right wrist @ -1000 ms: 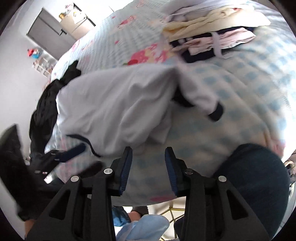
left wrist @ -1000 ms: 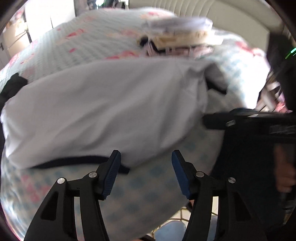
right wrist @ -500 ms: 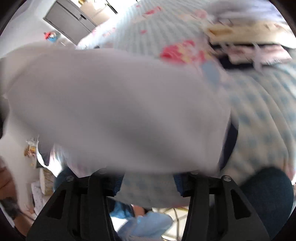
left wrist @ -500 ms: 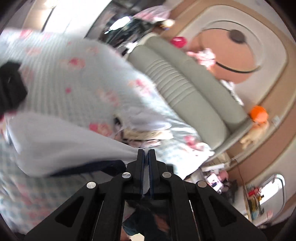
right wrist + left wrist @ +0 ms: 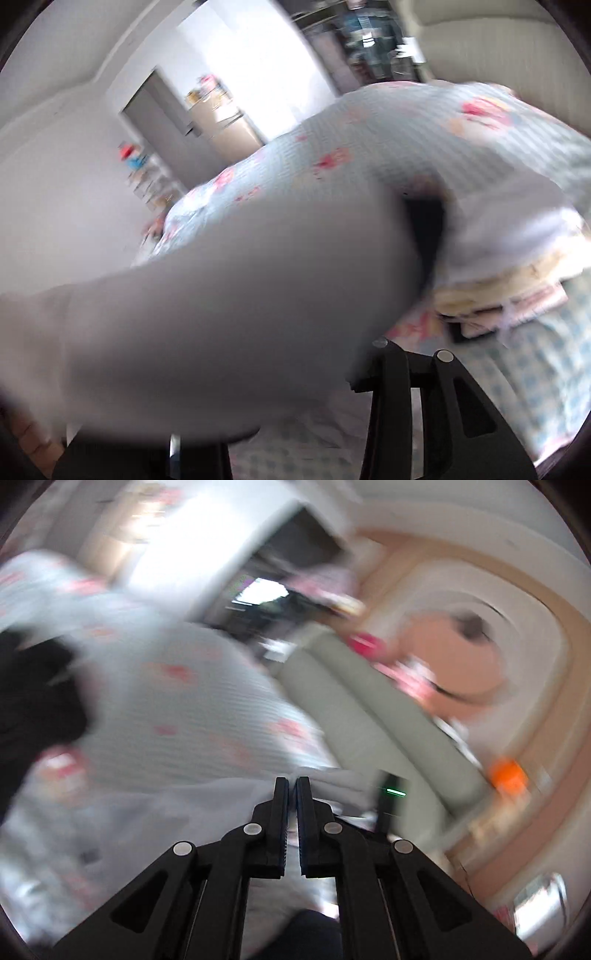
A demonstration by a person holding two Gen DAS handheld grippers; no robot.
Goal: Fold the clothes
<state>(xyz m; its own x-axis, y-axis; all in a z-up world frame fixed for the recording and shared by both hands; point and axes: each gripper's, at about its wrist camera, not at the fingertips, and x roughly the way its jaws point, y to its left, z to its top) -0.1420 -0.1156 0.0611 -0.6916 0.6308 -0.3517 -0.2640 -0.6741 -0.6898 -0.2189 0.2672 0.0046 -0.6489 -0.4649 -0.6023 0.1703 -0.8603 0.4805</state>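
- Left wrist view: my left gripper (image 5: 292, 786) has its jaws pressed together, with only a thin slit between the blue pads. Pale fabric of the white garment (image 5: 221, 801) runs up to the tips and shows in the slit, so I read it as pinched on that cloth.
- Same view, all motion-blurred: the garment spreads left and below the fingers, over the blue-checked floral bedspread (image 5: 177, 709). A dark bundle of clothing (image 5: 33, 698) sits at the left edge of the bed. The pale green headboard (image 5: 369, 716) runs diagonally at right.
- Right wrist view: the white garment (image 5: 221, 314) fills the lower left, draped right over my right gripper (image 5: 295, 424). Only the black frame of one finger shows at lower right; the tips are hidden, so I cannot tell whether the pads press on the cloth. Its jaws have just been closing a little.
- Same view: a dark trim or opening on the garment shows near its right edge. Beyond it lies a stack of folded clothes (image 5: 517, 288) on the bedspread (image 5: 369, 155).
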